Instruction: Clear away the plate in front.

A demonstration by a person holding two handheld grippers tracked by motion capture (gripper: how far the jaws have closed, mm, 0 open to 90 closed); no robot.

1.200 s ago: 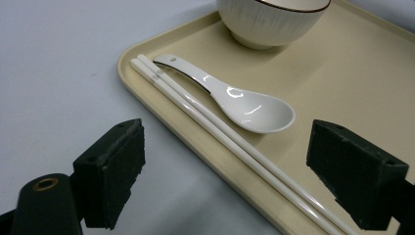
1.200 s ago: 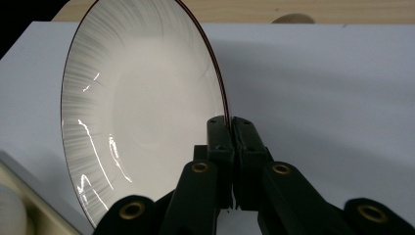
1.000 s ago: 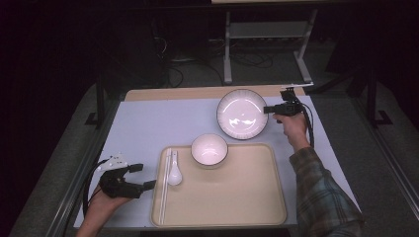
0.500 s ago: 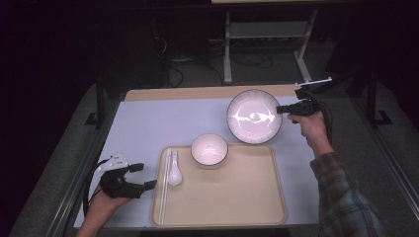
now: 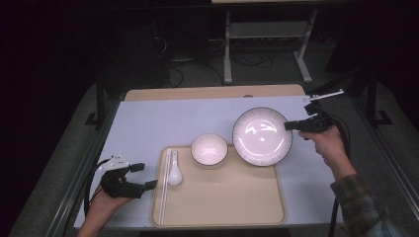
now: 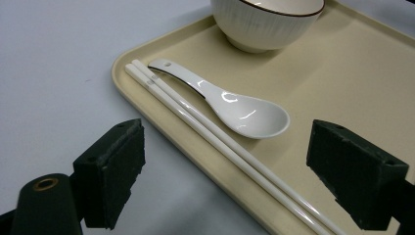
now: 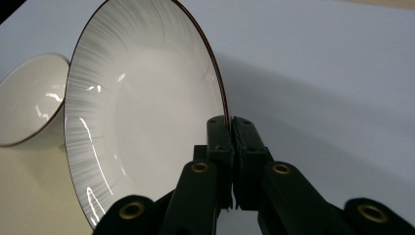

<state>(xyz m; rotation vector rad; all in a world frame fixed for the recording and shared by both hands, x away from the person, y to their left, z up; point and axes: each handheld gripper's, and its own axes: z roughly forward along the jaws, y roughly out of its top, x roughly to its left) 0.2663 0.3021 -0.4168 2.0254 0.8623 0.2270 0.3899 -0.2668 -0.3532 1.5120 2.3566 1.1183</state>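
One plate [image 5: 262,137], one bowl [image 5: 209,149], one spoon [image 5: 174,173] and one pair of chopsticks [image 5: 164,185] share the scene with one beige tray [image 5: 232,202] on a pale table [image 5: 163,123]. Right of centre in the high view, the right gripper [image 5: 288,126] pinches the plate's right rim, its two jaws pressed together on the thin edge; in the right gripper view the plate [image 7: 142,112] stands tilted up on edge, filling the left half of the frame, the bowl [image 7: 27,100] just behind it at far left. From above, the plate overlaps the tray's upper right corner, just beside the bowl, which sits at the tray's upper edge. At lower left of the high view the left gripper [image 5: 146,176] rests on the table beside the tray's left rim, jaws spread wide and empty. The left gripper view shows the spoon [image 6: 230,105] and the two chopsticks [image 6: 215,142] lying side by side along the tray's [image 6: 342,83] left edge, between the parted jaws.
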